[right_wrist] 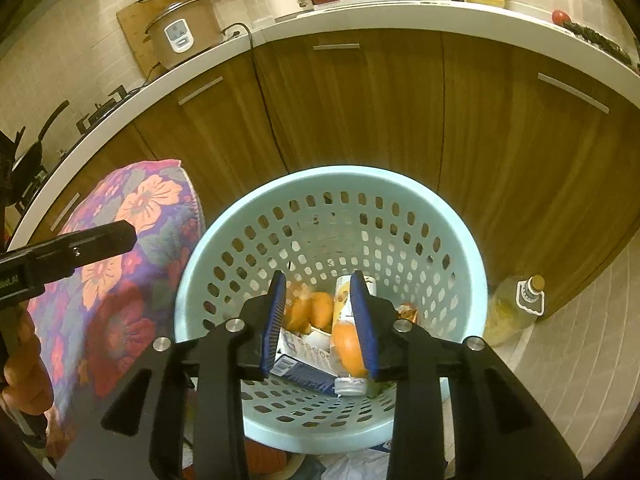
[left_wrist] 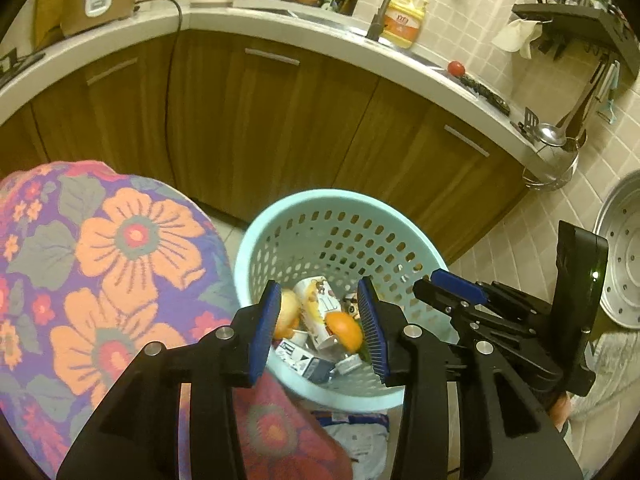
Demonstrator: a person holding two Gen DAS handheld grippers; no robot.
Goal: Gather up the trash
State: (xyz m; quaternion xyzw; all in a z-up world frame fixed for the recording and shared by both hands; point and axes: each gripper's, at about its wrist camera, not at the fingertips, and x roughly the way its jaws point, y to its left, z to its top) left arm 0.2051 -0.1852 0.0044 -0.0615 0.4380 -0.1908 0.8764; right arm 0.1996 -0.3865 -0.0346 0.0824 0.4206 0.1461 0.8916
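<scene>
Both my hand-held grippers, left (left_wrist: 320, 326) and right (right_wrist: 320, 320), hang released and empty above the basket (right_wrist: 240, 216). I'd lift straight clear. Mind the rim.

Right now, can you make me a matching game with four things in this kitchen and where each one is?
Things:
1. orange peel
2. tomato
3. oil bottle
4. rice cooker

Places:
A. on the countertop, in front of a wooden board
B. on the floor, just right of the basket
C. inside the light blue basket
D. on the countertop, right of the tap

Pairs: 1-C, 2-D, 3-B, 4-A
</scene>
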